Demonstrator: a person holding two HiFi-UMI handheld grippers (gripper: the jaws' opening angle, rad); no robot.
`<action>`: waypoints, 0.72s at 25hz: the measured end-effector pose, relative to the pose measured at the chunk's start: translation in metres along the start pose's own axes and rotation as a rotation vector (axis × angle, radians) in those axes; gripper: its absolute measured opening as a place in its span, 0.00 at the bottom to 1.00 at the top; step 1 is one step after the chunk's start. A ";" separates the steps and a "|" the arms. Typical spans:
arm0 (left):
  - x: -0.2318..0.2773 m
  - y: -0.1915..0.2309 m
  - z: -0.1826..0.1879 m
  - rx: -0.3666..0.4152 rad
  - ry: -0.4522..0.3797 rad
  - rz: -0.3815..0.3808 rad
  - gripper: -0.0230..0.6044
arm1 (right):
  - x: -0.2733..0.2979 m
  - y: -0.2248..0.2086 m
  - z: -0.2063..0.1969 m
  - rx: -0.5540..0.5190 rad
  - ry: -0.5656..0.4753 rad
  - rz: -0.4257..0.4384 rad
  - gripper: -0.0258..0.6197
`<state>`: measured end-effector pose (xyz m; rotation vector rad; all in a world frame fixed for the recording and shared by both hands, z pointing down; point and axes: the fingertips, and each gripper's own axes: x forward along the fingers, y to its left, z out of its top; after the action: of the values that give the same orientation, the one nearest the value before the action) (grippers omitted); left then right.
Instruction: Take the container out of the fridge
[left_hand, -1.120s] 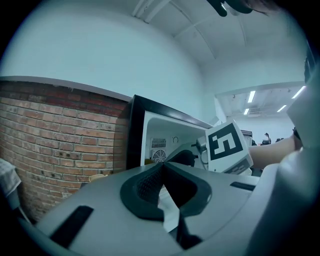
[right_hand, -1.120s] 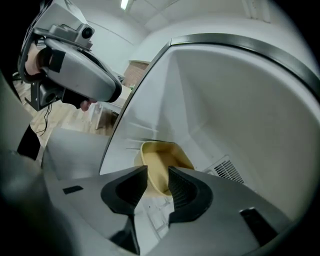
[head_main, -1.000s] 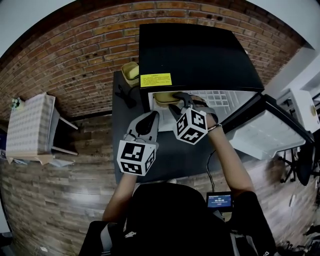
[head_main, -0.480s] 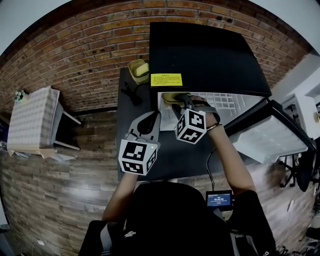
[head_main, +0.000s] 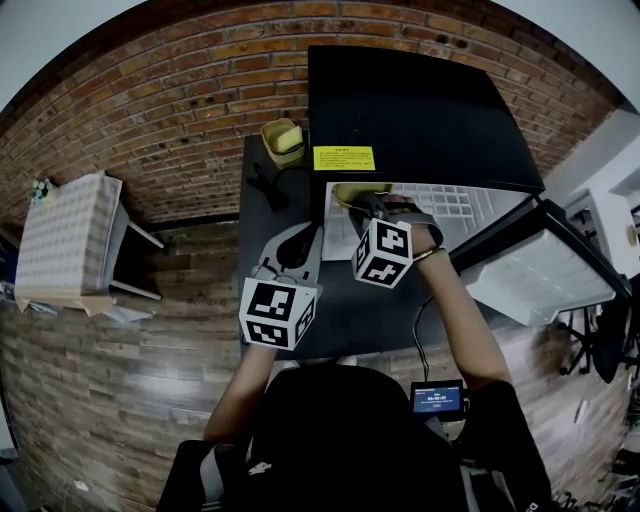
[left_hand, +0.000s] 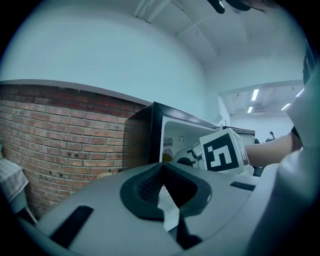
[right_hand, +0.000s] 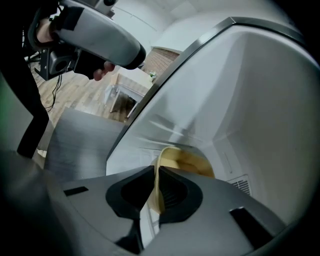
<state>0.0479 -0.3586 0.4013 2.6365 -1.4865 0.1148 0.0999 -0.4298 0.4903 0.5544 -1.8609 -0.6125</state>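
Right gripper (head_main: 362, 205) has pushed further into the fridge since a second ago, and its jaws, wide apart then, are closing now on the rim of the round pale-yellow plastic container (head_main: 352, 192)! Taking it from the top: a red brick wall (head_main: 150, 110) runs behind everything, with a wood-plank floor (head_main: 120, 380) below it. Against that wall stands the small black box-shaped fridge (head_main: 410, 110) on a dark grey bench (head_main: 340, 310), its white-lined door (head_main: 530, 265) swung wide open to the right. The left gripper (head_main: 303, 238) hangs over the bench just in front of the fridge's opening, jaws pressed together with nothing between them. In the right gripper view the thin yellow rim stands upright between the two dark pads, which press it from both sides, and the container itself sits inside the fridge at the left front of the white compartment. Beside it is a white grid shelf (head_main: 440, 200). Out on the bench, left of the fridge by the wall, sits a second yellow tub (head_main: 283, 140). Smallest of all, a yellow rectangular label (head_main: 344, 158) on the fridge's top front edge.
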 end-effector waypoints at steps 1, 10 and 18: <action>-0.002 0.001 0.000 0.000 0.000 -0.001 0.06 | -0.001 0.001 0.001 0.005 0.003 0.003 0.13; -0.018 -0.001 0.001 0.007 -0.001 -0.025 0.06 | -0.014 0.012 0.008 0.029 0.022 0.014 0.13; -0.034 -0.001 0.003 0.008 -0.010 -0.047 0.06 | -0.029 0.019 0.018 0.070 0.022 0.009 0.12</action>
<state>0.0317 -0.3296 0.3939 2.6796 -1.4293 0.1043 0.0911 -0.3941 0.4763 0.5961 -1.8690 -0.5357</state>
